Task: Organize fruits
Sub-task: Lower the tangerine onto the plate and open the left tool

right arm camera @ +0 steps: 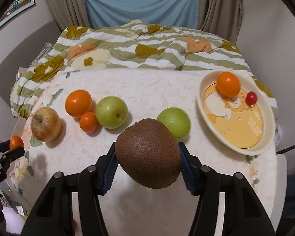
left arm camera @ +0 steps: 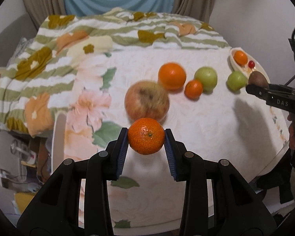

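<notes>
My left gripper (left arm camera: 146, 140) is shut on a small mandarin (left arm camera: 146, 136), held above the table. My right gripper (right arm camera: 147, 157) is shut on a brown kiwi (right arm camera: 148, 153), also lifted off the cloth. On the table (right arm camera: 147, 82) lie a reddish-yellow apple (right arm camera: 45, 124), a big orange (right arm camera: 78, 103), a little orange (right arm camera: 88, 122) and two green apples (right arm camera: 111, 112) (right arm camera: 175, 122). At the right stands an oval cream dish (right arm camera: 208, 125) with an orange (right arm camera: 227, 84) and a small red fruit (right arm camera: 251, 98) in it. In the left wrist view the right gripper (left arm camera: 265, 90) with the kiwi (left arm camera: 257, 79) shows beside that dish (left arm camera: 233, 62).
A striped flowered blanket (right arm camera: 147, 45) is bunched along the table's far side, before curtains and a blue cloth. The table's left edge drops off to clutter on the floor (left arm camera: 25, 157). A white chair back (left arm camera: 57, 141) stands at the left edge.
</notes>
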{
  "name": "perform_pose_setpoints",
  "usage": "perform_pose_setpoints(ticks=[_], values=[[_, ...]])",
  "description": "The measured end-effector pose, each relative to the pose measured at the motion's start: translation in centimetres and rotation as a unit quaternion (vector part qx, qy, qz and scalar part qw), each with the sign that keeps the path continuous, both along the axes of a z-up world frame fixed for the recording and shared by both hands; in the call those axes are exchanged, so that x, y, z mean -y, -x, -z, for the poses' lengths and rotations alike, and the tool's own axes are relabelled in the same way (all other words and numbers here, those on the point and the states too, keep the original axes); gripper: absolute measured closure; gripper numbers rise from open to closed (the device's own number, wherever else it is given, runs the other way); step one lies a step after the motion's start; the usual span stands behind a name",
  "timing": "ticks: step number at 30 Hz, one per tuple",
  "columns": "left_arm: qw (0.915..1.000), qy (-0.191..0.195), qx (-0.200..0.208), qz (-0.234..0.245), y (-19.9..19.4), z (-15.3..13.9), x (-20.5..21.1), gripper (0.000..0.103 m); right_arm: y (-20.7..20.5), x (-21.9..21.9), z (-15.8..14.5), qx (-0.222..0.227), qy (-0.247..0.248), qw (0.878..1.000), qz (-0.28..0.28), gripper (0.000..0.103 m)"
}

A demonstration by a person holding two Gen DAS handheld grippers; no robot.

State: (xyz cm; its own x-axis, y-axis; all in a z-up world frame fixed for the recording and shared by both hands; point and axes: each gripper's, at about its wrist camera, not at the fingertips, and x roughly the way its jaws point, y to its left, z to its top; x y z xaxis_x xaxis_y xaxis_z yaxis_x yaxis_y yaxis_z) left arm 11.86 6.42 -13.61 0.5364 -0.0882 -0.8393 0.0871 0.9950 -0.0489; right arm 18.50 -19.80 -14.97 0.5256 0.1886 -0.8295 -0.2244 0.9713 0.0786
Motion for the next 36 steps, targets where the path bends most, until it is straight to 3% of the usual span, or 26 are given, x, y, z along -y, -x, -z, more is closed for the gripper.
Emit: perform_pose_setpoints(ticks=[14, 27, 36], values=[[0.9987, 0.021, 0.046, 0.005, -2.1, -6.1, 8.4, 0.060, 0.2, 8.1, -5.3, 0.030, -0.010, 0.999, 0.004, 0.049], [0.9960, 0.057, 0.067, 0.017, -7.2, -7.1, 20.8, 0.060, -2.8, 16.4, -6.6, 0.045, -0.009, 0.999, -0.020, 0.049], [0.9943, 0.054, 0.055, 0.074, -11.6, -5.0, 27.8, 0.060, -5.0, 20.1, -5.2, 0.040, -0.006, 0.999, -0.006, 0.049]])
